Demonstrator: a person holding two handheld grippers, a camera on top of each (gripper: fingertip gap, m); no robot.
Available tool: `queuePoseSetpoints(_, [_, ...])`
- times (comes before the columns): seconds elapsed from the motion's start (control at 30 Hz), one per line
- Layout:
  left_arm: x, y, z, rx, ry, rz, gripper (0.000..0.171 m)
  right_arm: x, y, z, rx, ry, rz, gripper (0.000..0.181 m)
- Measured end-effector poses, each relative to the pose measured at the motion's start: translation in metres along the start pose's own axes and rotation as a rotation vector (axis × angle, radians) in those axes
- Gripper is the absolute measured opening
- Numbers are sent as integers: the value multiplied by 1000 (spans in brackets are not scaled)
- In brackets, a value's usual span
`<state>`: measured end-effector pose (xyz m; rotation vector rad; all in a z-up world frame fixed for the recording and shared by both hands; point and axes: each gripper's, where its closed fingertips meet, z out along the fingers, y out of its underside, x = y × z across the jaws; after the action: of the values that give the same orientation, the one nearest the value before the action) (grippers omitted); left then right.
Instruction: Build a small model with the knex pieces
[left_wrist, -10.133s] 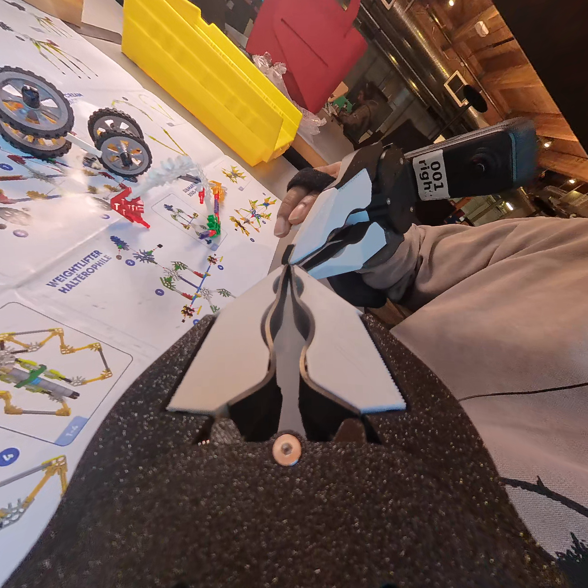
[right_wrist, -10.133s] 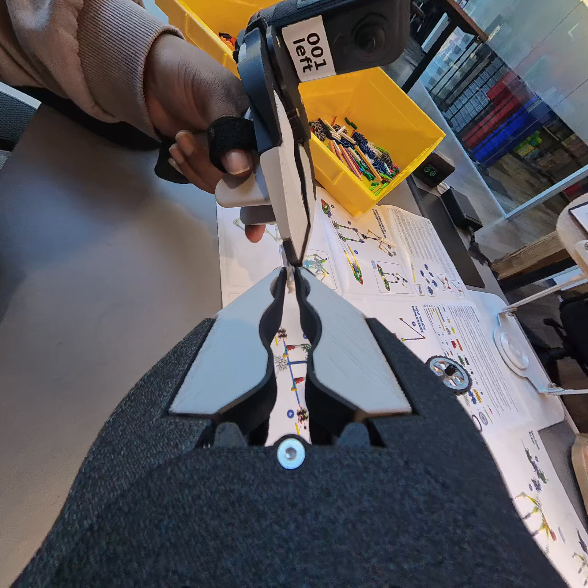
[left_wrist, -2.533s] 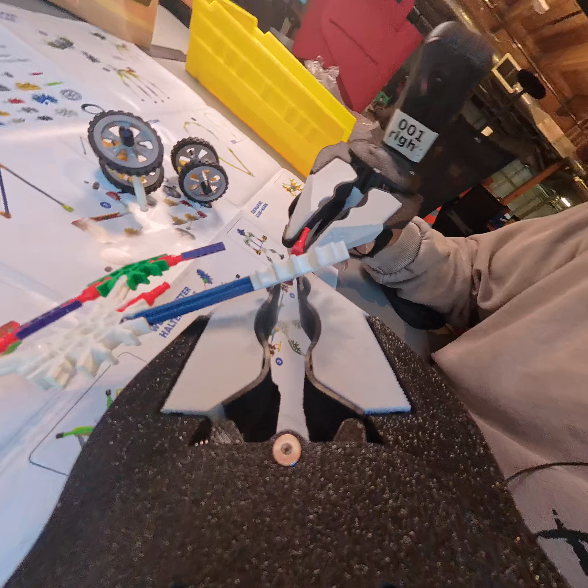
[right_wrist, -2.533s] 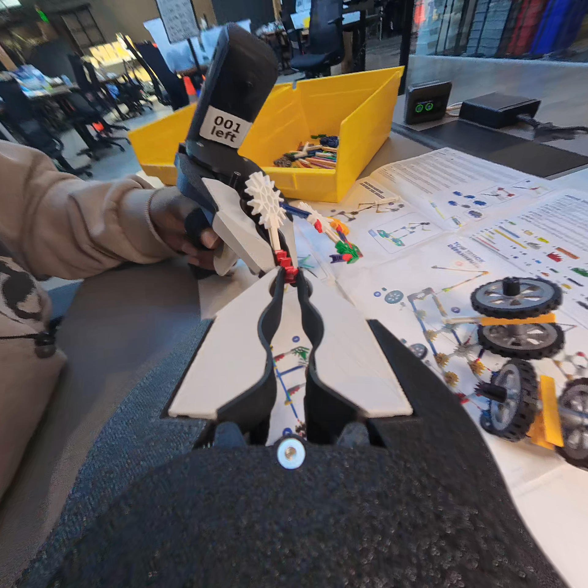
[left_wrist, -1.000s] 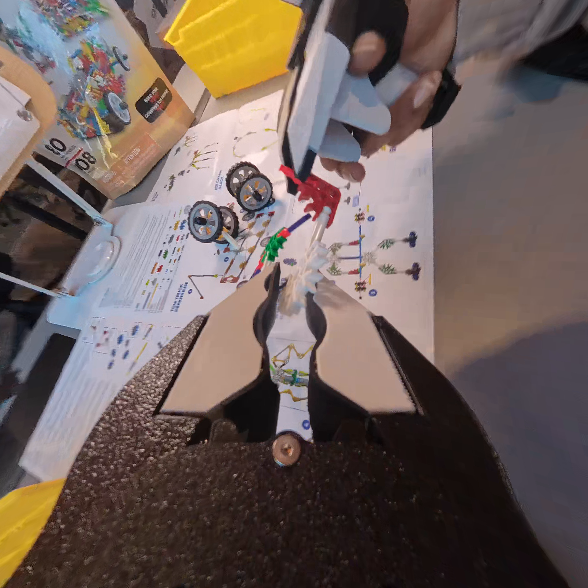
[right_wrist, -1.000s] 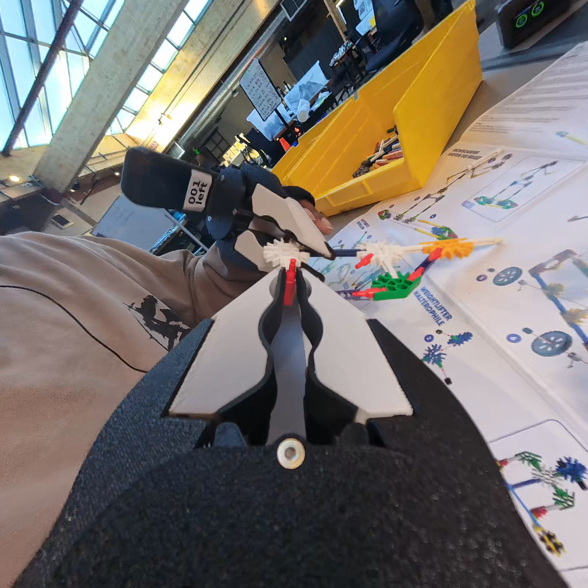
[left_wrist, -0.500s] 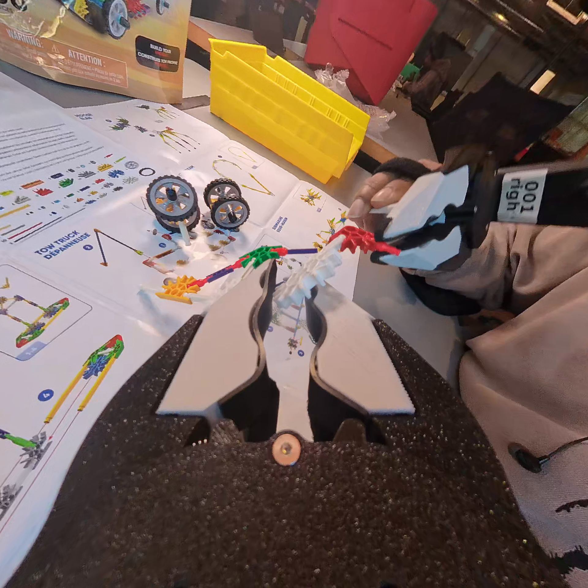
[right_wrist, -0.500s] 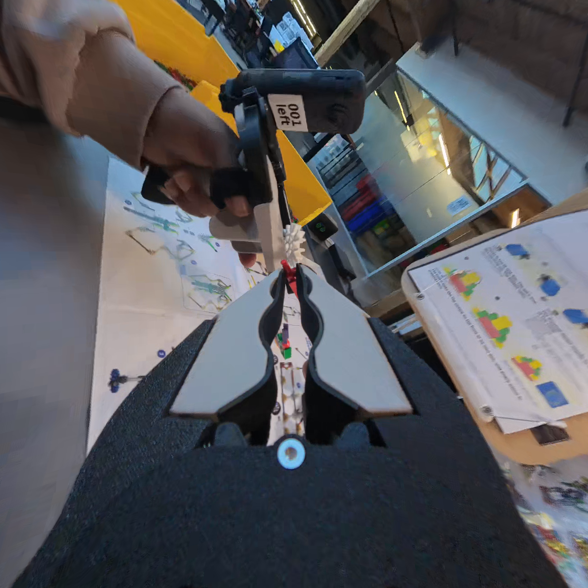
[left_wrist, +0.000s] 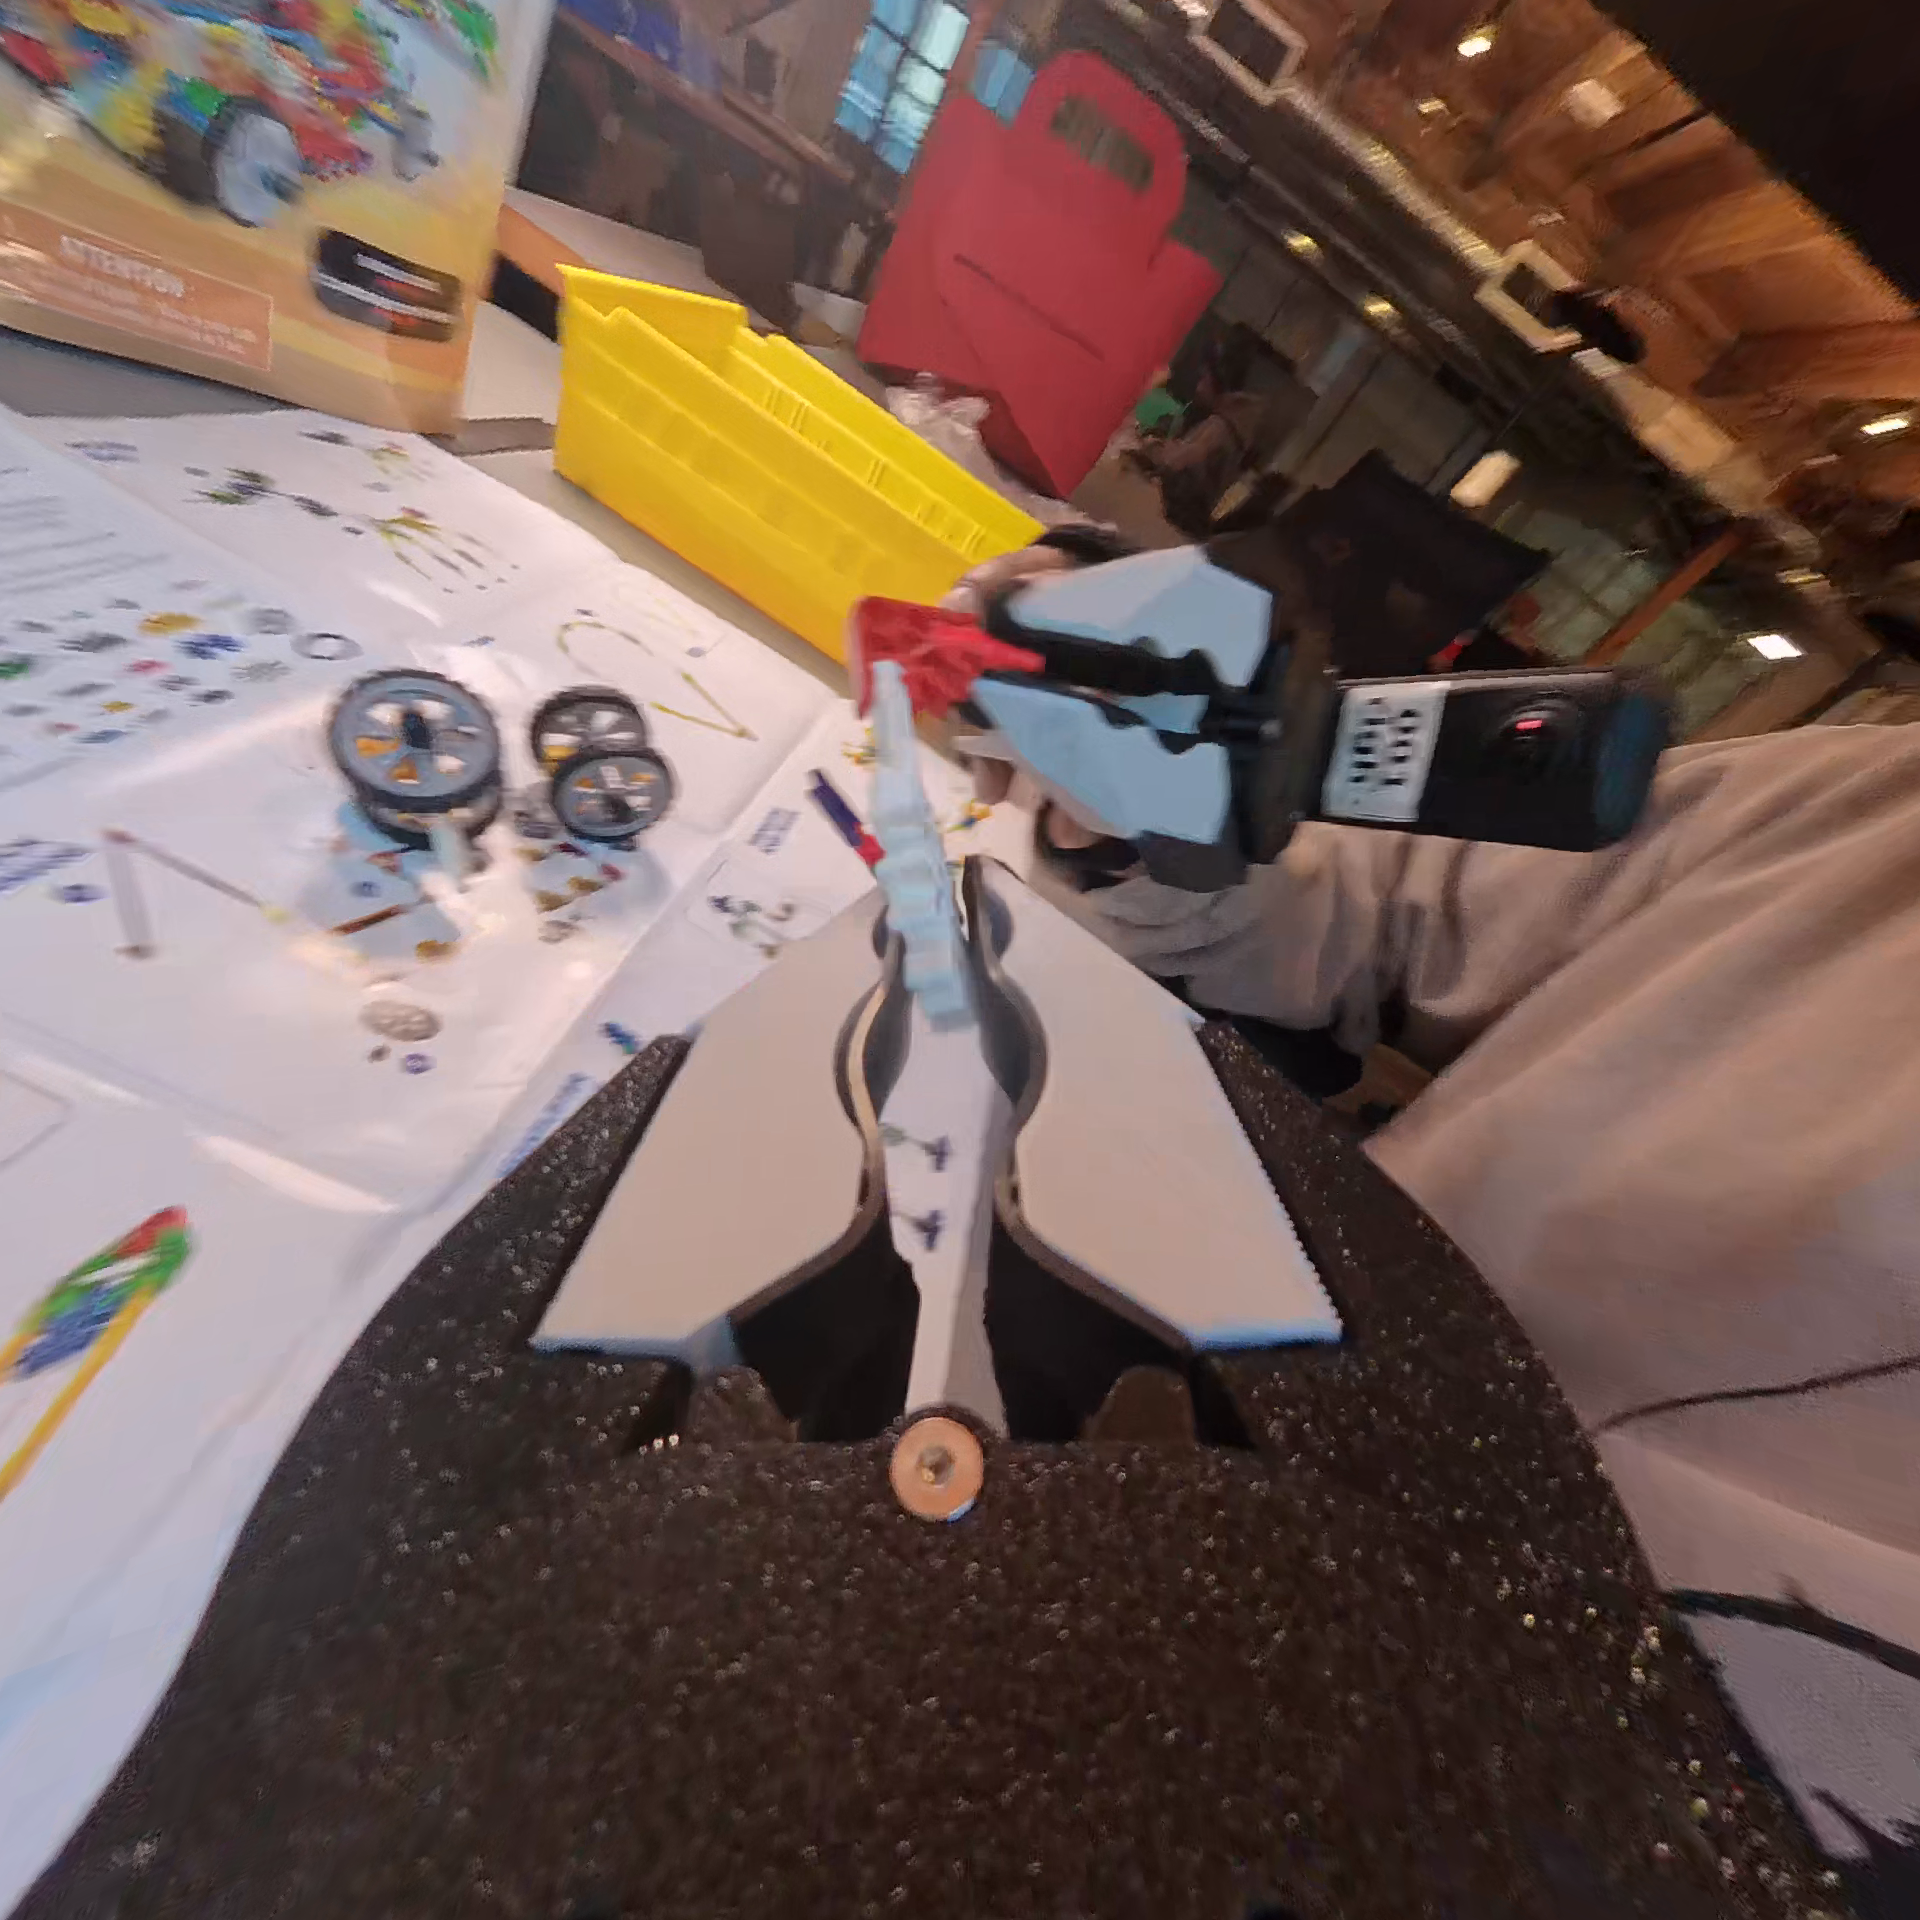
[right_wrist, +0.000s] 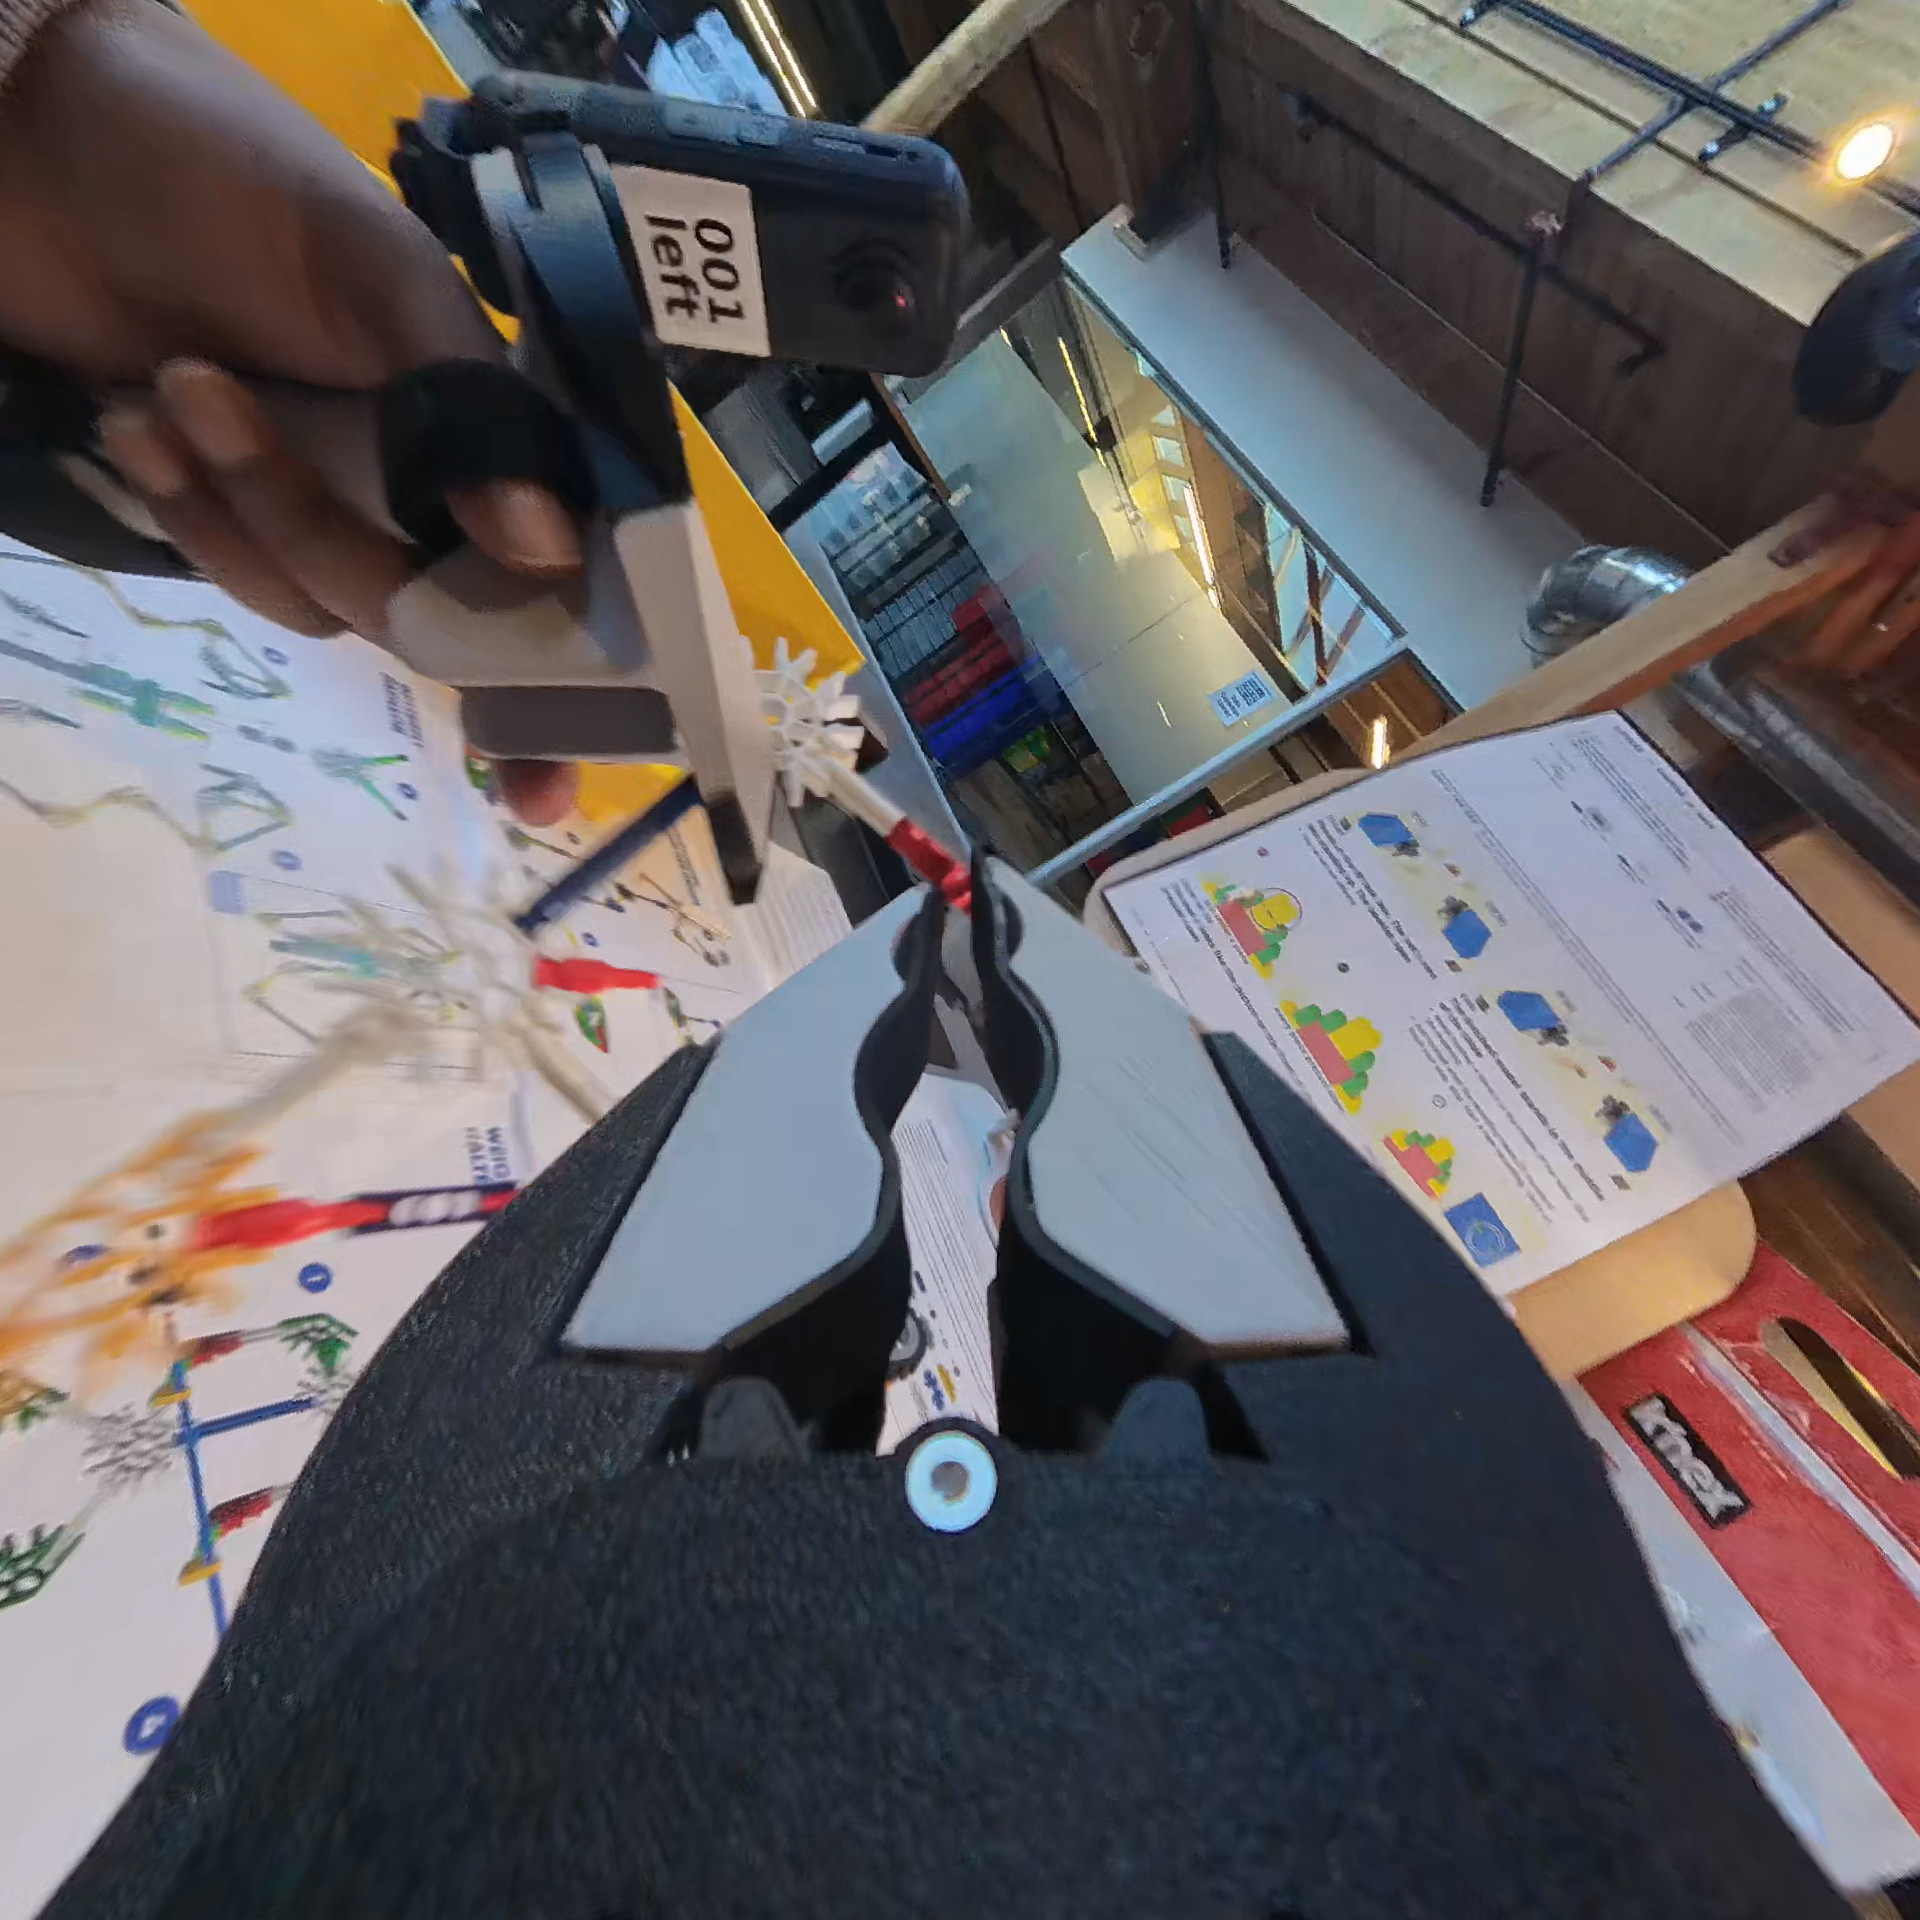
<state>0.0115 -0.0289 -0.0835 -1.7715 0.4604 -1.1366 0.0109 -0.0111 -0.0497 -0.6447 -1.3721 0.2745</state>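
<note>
Left wrist view: the left hand-held gripper (left_wrist: 928, 906) pinched a white snowflake connector (left_wrist: 916, 894); the right hand-held gripper (left_wrist: 982, 670) clamped a red connector (left_wrist: 920, 660) above the instruction sheet (left_wrist: 260, 997), near the wheels (left_wrist: 488, 753) and yellow bin (left_wrist: 758, 457).

Right wrist view: the right hand-held gripper (right_wrist: 958, 896) gripped the red connector (right_wrist: 928, 850) beside the white snowflake connector (right_wrist: 808, 717).

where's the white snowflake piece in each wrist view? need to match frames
Left wrist view: white snowflake piece at centre, pinched edge-on at the left claw tips.
Right wrist view: upper centre-left, beside the far claw's finger.
Shared landmark: the red connector held by the right claw.
</note>
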Motion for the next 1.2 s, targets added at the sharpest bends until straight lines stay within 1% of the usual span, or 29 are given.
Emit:
queuePoseSetpoints(0.03, [7,-3,2,30,55,-55,4,2,5,4,-26,20,-6,2])
queuePoseSetpoints(0.1, [4,8,8,6,52,-61,4,-7,11,8,-47,7,29,1])
queuePoseSetpoints(0.17, [7,15,13,-7,89,-80,4,-13,14,9,-67,0,49,1])
queuePoseSetpoints(0.2, [9,17,15,-11,99,-76,3,-19,19,9,-99,-37,57,0])
queuePoseSetpoints(0.23, [11,15,16,-8,103,-54,2,-40,27,11,-149,-161,78,0])
queuePoseSetpoints(0.27, [12,13,17,-19,90,-13,3,-54,32,11,-170,-239,87,0])
queuePoseSetpoints(0.3, [12,11,18,-31,74,5,3,-54,33,11,-166,-223,66,0])
queuePoseSetpoints(0.33, [12,9,16,-40,69,6,3,-44,30,9,-143,-180,32,0])
queuePoseSetpoints(0.37, [9,8,13,-43,54,5,3,-32,25,7,-120,-159,47,0])
queuePoseSetpoints(0.4, [5,9,9,-40,34,11,2,-23,19,4,-98,-192,111,0])
queuePoseSetpoints(0.43, [2,10,4,-39,23,16,3,-20,17,0,-87,-261,200,0])
queuePoseSetpoints(0.47, [1,12,1,-38,25,13,3,-15,18,-2,-97,-301,300,8])
queuePoseSetpoints(0.53, [4,15,0,-54,62,-3,3,-10,20,-8,-74,-386,465,31])
queuePoseSetpoints(0.57, [6,18,1,-76,77,-1,3,-7,18,-10,-43,-411,505,47])
queuePoseSetpoints(0.6, [7,22,3,-98,85,2,2,-8,14,-13,-12,-440,512,56])
queuePoseSetpoints(0.63, [11,25,5,-113,114,-6,3,-10,8,-16,19,-467,497,57])
queuePoseSetpoints(0.67, [16,29,8,-127,152,-21,3,-15,2,-18,34,-504,472,55])
queuePoseSetpoints(0.7, [20,33,10,-143,176,-25,3,-20,1,-17,29,-523,442,47])
queuePoseSetpoints(0.77, [24,40,16,-171,193,-24,2,-34,-1,-19,34,-579,391,12])
queuePoseSetpoints(0.83, [24,43,17,-174,195,-30,2,-38,1,-22,25,-632,428,9])
queuePoseSetpoints(0.9, [25,38,15,-145,211,-32,3,-39,0,-28,41,-684,508,4])
queuePoseSetpoints(0.93, [25,35,12,-141,205,-4,5,-40,2,-28,36,-690,537,4])
queuePoseSetpoints(1.0, [23,28,5,-124,183,62,20,-42,6,-31,27,-714,578,3])
queuePoseSetpoints(1.03, [23,24,3,-110,173,78,24,-44,7,-32,24,-741,605,4])
queuePoseSetpoints(1.07, [23,22,2,-105,165,90,23,-45,7,-32,35,-754,639,4])
queuePoseSetpoints(1.13, [20,27,6,-127,134,102,9,-48,5,-29,52,-775,704,3])
queuePoseSetpoints(1.17, [16,34,8,-162,111,115,9,-51,6,-26,46,-777,727,4])
queuePoseSetpoints(1.2, [11,35,10,-170,70,134,8,-53,10,-22,24,-762,738,4])
